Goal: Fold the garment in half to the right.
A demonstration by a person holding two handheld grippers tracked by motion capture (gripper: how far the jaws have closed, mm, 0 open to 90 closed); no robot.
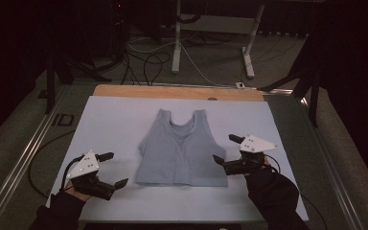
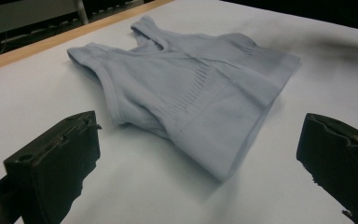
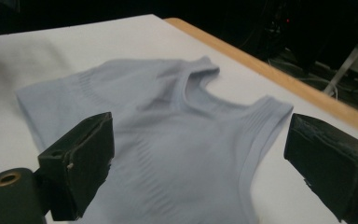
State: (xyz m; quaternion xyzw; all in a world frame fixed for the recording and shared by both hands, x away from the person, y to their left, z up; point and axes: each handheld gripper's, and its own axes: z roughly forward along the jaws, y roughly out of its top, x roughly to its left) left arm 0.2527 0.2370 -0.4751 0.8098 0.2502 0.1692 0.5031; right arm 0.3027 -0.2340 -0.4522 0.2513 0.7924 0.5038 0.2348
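Note:
A pale blue sleeveless top (image 1: 181, 149) lies flat on the white sheet (image 1: 110, 124), straps toward the far edge, hem toward me. My left gripper (image 1: 114, 169) is open, a short way left of the hem's left corner, touching nothing. In the left gripper view the top (image 2: 191, 88) spreads beyond the wide-apart jaws. My right gripper (image 1: 227, 148) stands open at the top's right side, near the hem corner, jaws apart. The right gripper view looks across the top (image 3: 168, 140) from its side, with the armhole edge between the jaws.
The sheet covers a wooden table whose bare edge (image 1: 172, 91) shows at the back. Metal rails (image 1: 24, 153) run along both sides. Beyond the table stand a white desk frame (image 1: 211, 28) and loose cables (image 1: 148, 62) on the floor.

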